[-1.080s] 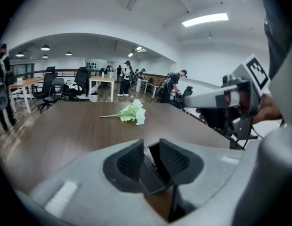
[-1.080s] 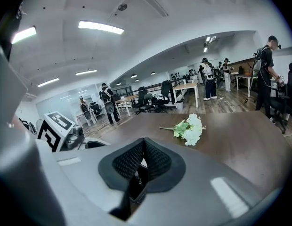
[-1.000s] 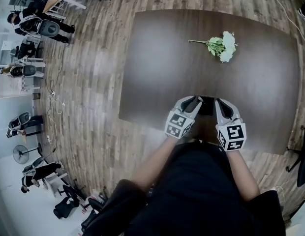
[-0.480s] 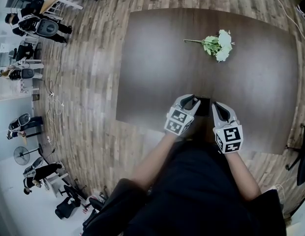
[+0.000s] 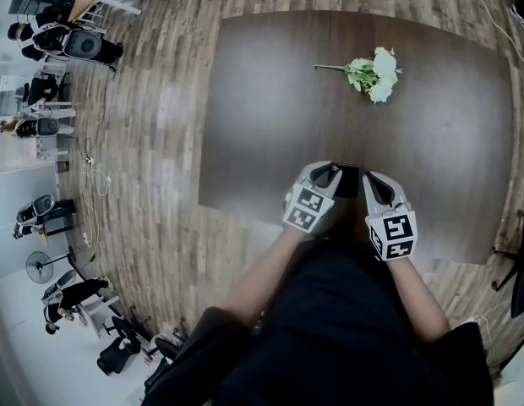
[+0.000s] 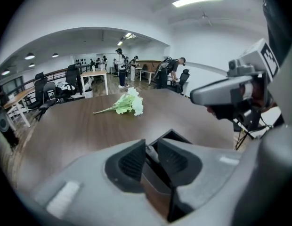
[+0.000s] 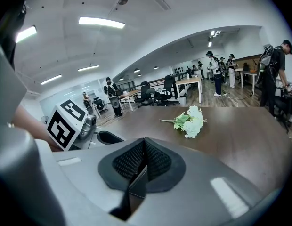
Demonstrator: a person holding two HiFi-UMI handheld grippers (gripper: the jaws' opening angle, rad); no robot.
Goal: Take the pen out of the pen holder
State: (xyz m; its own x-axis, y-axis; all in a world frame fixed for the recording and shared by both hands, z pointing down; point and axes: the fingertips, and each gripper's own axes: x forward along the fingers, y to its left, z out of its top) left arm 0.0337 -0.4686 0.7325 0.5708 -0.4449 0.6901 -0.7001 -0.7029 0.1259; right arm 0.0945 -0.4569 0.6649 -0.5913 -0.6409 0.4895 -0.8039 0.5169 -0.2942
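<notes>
A black pen holder (image 5: 351, 180) stands near the table's front edge, between my two grippers. My left gripper (image 5: 325, 172) points down over its open top (image 6: 176, 136). The grey tip of a pen (image 6: 151, 153) sticks up between that gripper's (image 6: 151, 149) pads. Its jaws are closing, and a thin gap still shows beside the pen. My right gripper (image 5: 376, 182) is on the holder's right side. In the right gripper view this gripper (image 7: 143, 161) is shut on the holder's thin black wall (image 7: 136, 185).
A bunch of white and green artificial flowers (image 5: 372, 73) lies toward the far right of the dark brown table (image 5: 270, 100). It also shows ahead of both grippers as flowers (image 6: 127, 105) and flowers (image 7: 189, 121). People and office chairs stand on the wooden floor beyond.
The left gripper has dipped a little and drawn in toward the holder. The right gripper stays in place on the holder.
</notes>
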